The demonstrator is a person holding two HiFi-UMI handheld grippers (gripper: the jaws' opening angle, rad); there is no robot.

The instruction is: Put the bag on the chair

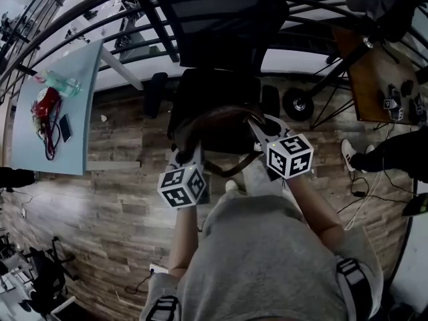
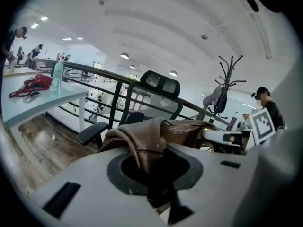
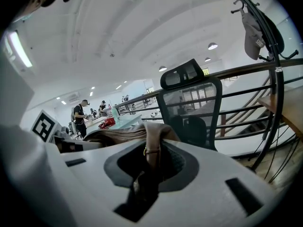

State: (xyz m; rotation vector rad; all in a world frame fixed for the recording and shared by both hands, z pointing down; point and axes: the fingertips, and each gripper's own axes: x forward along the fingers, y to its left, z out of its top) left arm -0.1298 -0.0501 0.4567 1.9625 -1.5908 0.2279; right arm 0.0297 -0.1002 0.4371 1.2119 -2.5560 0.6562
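Note:
A brown leather bag (image 1: 224, 116) hangs between my two grippers, just in front of the black office chair (image 1: 212, 89). At the bag's left end my left gripper (image 1: 184, 150) is shut on its folded leather edge (image 2: 144, 143). My right gripper (image 1: 258, 127) is shut on the right end, where a strap with a small ring (image 3: 152, 143) runs down between the jaws. The mesh back and headrest of the chair (image 2: 160, 85) stand right behind the bag (image 3: 137, 132). The chair (image 3: 191, 103) faces me. I cannot tell whether the bag's bottom touches the seat.
A pale blue table (image 1: 73, 132) on the left carries a red item, a bottle and a phone. A wooden table (image 1: 371, 89) and a coat stand (image 2: 226, 86) are to the right. A metal railing (image 1: 100, 19) runs behind the chair. A person's shoe (image 1: 348, 154) is at the right.

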